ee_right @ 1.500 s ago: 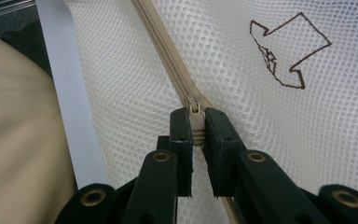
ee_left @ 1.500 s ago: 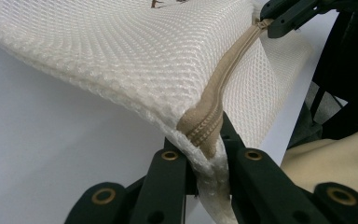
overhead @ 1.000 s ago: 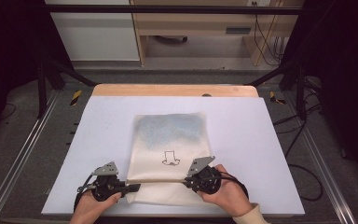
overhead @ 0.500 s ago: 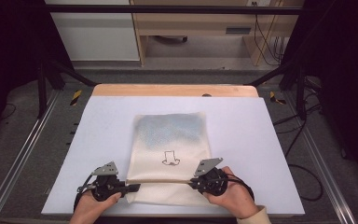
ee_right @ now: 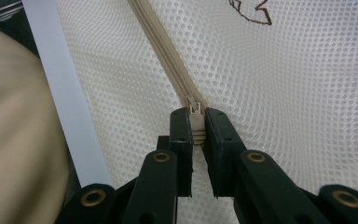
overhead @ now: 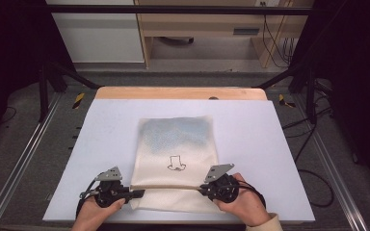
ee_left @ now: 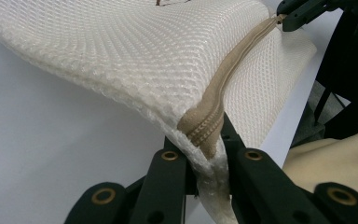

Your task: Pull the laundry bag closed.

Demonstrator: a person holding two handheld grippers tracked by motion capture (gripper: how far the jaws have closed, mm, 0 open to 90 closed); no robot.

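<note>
At the near edge of the table [overhead: 279,159], a cream mesh bag [overhead: 176,154] is held from both sides. The left gripper [overhead: 136,194] is closed on the bag's left end, where the tan zipper [overhead: 168,186] finishes; in the left gripper view the mesh and the zipper's end are seen pinched between the two black jaws, with the fabric lifted and arching away from them. The right gripper [overhead: 203,189] is closed on the zipper pull [ee_right: 195,122] at the bag's right side; in the right gripper view the small metal pull is seen clamped between the jaws, the zipper running away from them across the mesh. Between the two grippers the zipper is stretched in a nearly straight line across the bag's near part. Just beyond that line, a small dark outline drawing [overhead: 176,164] is printed on the mesh. Farther from the grippers, the rest of the bag lies flat on the table, its far part showing a bluish tint. Beyond the table, a wooden edge [overhead: 180,92] and a floor are visible.
</note>
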